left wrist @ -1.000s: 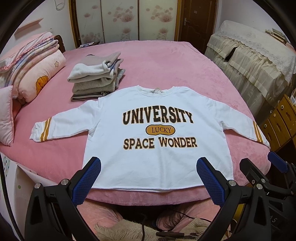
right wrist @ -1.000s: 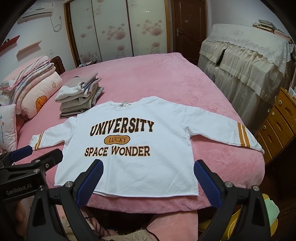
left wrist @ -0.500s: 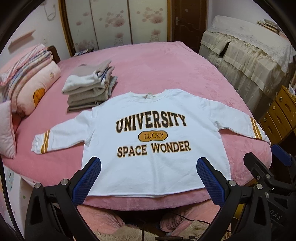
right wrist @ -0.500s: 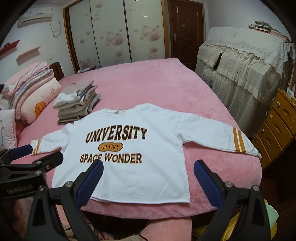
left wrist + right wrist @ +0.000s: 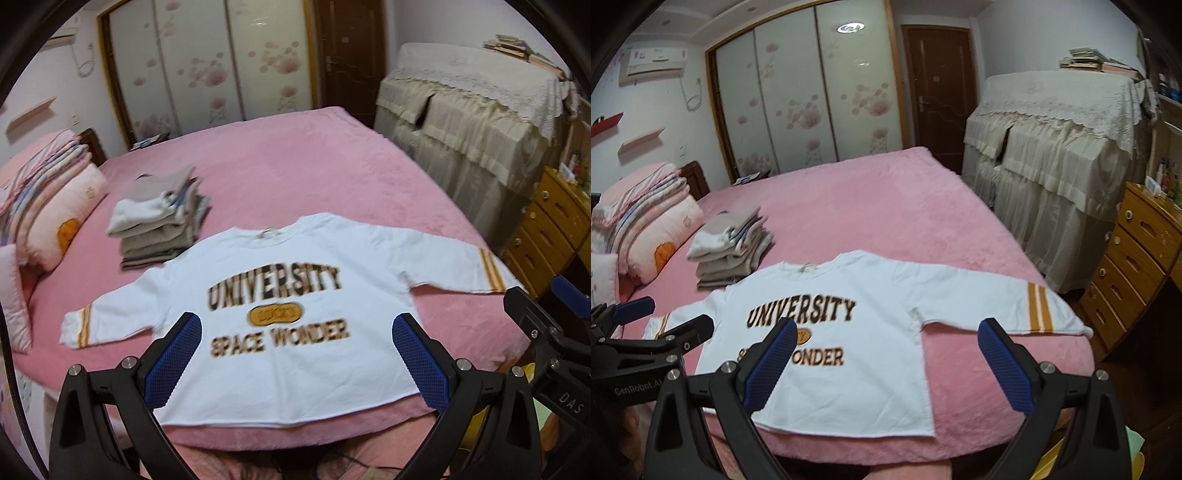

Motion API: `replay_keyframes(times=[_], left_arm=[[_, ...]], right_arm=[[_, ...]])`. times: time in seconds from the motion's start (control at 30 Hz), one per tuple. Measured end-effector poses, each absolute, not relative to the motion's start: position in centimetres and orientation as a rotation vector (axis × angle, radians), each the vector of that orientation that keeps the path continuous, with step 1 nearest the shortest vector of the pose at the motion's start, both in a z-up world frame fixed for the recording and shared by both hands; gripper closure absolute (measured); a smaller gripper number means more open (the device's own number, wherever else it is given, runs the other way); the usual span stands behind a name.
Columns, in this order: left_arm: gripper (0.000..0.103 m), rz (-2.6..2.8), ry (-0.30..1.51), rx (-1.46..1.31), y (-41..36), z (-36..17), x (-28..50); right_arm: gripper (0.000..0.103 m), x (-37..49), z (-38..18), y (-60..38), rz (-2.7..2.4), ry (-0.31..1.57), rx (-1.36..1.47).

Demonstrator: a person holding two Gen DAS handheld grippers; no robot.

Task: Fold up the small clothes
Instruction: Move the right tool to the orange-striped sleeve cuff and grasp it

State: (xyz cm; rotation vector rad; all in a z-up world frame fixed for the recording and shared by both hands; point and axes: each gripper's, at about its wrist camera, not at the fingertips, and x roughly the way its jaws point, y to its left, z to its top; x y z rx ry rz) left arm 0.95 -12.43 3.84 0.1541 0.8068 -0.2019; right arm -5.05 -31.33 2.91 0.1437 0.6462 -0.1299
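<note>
Two grippers are held above the near edge of the bed (image 5: 295,155) – the left gripper (image 5: 295,354) and the right gripper (image 5: 886,362), both with jaws spread wide and nothing between them. A white sweatshirt (image 5: 295,362) is laid flat, print up, sleeves spread to either side, its hem at the near edge. A stack of folded clothes (image 5: 159,218) is seen just beyond its left shoulder – pillows (image 5: 48,206) lie further left

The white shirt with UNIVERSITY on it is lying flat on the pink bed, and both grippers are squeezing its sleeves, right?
Not quite. The white shirt lies flat on the pink bed, but both grippers, left and right, are open and empty, as both wrist views show.
</note>
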Motion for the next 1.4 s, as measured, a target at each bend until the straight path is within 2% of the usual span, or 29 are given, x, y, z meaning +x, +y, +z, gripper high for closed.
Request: replay_keyframes(times=[0.2, 0.33, 0.57, 0.8, 1.07, 1.4], left_arm=[[0.0, -0.272, 0.757, 0.187, -16.9, 3.6, 2.9], [0.004, -0.348, 0.736, 0.176, -19.8, 3.2, 4.1], [0.004, -0.414, 0.7, 0.196, -26.1, 0.7, 6.2], [0.005, -0.453, 0.674, 0.263, -32.4, -2.9, 8.2], [0.005, -0.451, 0.667, 0.322, -37.5, -6.7, 9.2], [0.005, -0.41, 0.696, 0.3, -37.2, -8.5, 10.5]], right_arm=[[0.004, -4.8, 2.3, -36.2, -0.196, 0.627, 0.237], [0.004, -4.3, 1.7, -38.9, -0.27, 0.631, 0.254], [0.005, -3.8, -0.1, -44.6, -0.417, 0.635, 0.271], [0.023, -2.5, -5.0, -51.1, -0.489, 0.739, 0.389], [0.037, -1.1, -13.5, -57.9, -0.511, 0.841, 0.632], [0.041, 1.2, -18.9, -62.7, -0.559, 0.872, 0.798]])
